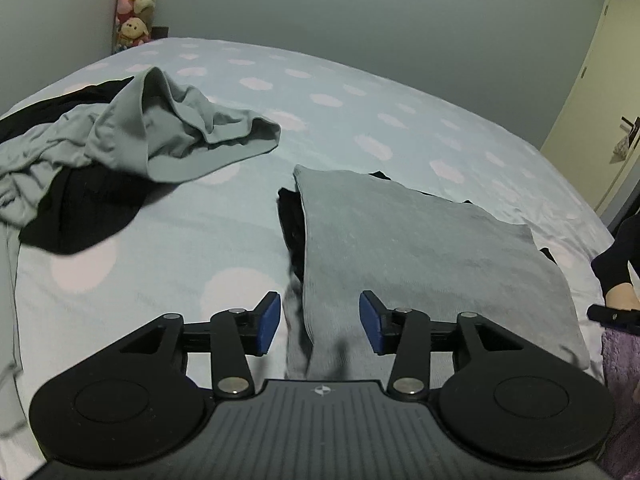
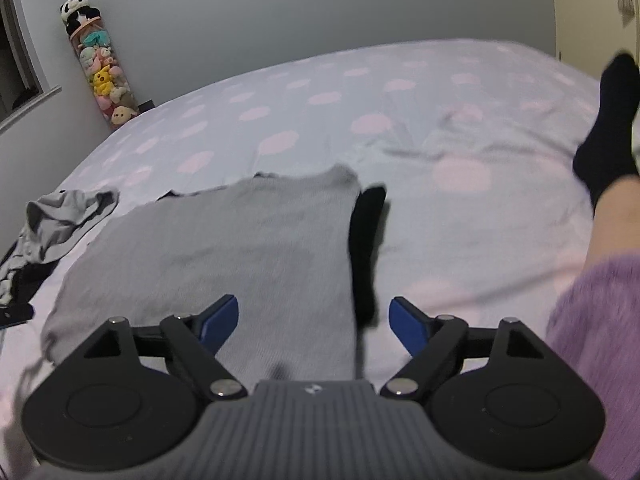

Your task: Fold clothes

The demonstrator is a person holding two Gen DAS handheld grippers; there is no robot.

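A bed (image 1: 360, 92) covered in a pale sheet with round light spots fills both views. Near its front edge lies a folded grey garment (image 1: 420, 248), flat and roughly rectangular, resting on top of a black garment (image 1: 290, 220) whose edges stick out along its sides. In the right wrist view the same grey garment (image 2: 224, 240) shows with the black garment (image 2: 366, 248) jutting past its right side.

The left gripper (image 1: 319, 322) hovers over the near left corner of the folded grey garment, its blue-padded fingers (image 1: 269, 322) spread apart and holding nothing. The right gripper (image 2: 316, 326) hovers over the garment's near right side, its fingers (image 2: 222, 320) also spread wide and empty.

Toward the left edge of the bed sits a loose heap of unfolded clothes (image 1: 120, 140), grey pieces crumpled over black ones, well apart from the folded stack. It appears smaller in the right wrist view (image 2: 60, 220).

At the bed's right edge is the person's leg in a black sock (image 2: 612, 128) and a purple fuzzy sleeve (image 2: 592, 352). A tall clear tube of plush toys (image 2: 102, 76) stands in the far left corner against the wall.
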